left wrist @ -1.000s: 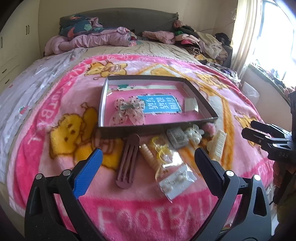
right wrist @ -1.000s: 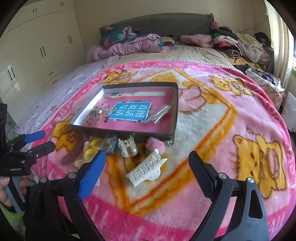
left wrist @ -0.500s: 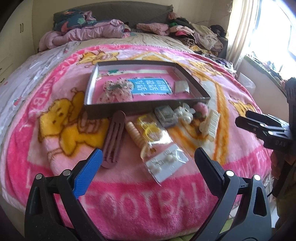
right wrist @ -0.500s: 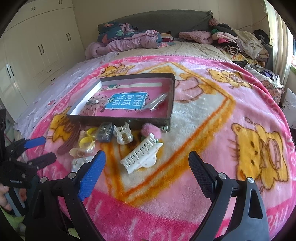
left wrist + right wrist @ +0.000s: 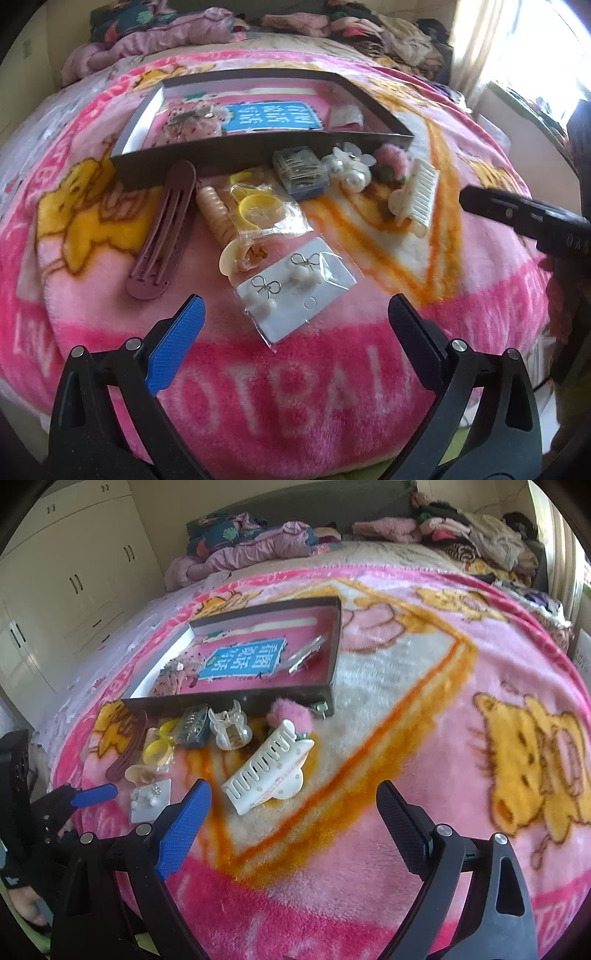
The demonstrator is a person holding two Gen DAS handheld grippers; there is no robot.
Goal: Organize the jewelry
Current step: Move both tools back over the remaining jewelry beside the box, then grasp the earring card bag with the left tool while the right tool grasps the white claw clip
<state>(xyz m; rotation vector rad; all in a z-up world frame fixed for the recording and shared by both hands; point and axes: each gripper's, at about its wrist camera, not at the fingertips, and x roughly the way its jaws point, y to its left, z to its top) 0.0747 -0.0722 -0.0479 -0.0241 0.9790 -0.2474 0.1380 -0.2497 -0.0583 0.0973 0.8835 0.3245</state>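
A pink plush blanket covers the bed, and large pale letters run across its near edge; from the left wrist view they read as part of "FOOTBALL", with "TBAL" the clearest stretch. On the blanket sits a shallow dark box with a pink lining, and inside it lies a blue card printed with white Chinese characters (too blurred to read), a speckled pink bow clip toward its left end and a small silvery packet toward its right end. Along the box's near wall, outside it, the loose pieces are lined up on the blanket: a long mauve hair clip at the left, a peach coiled hair tie, a clear bag of yellow rings, a small grey case, a pearl clip, a pink pom-pom and a white comb claw clip at the right. Nearest the blanket's front edge lies a clear packet with bow-shaped pearl earrings on a white card. The left gripper hangs just above that earring packet with its fingers spread wide and nothing between them. The right gripper hangs near the white comb claw clip, its fingers likewise spread and empty; letters on its body, seen from the left wrist, read "DAS".
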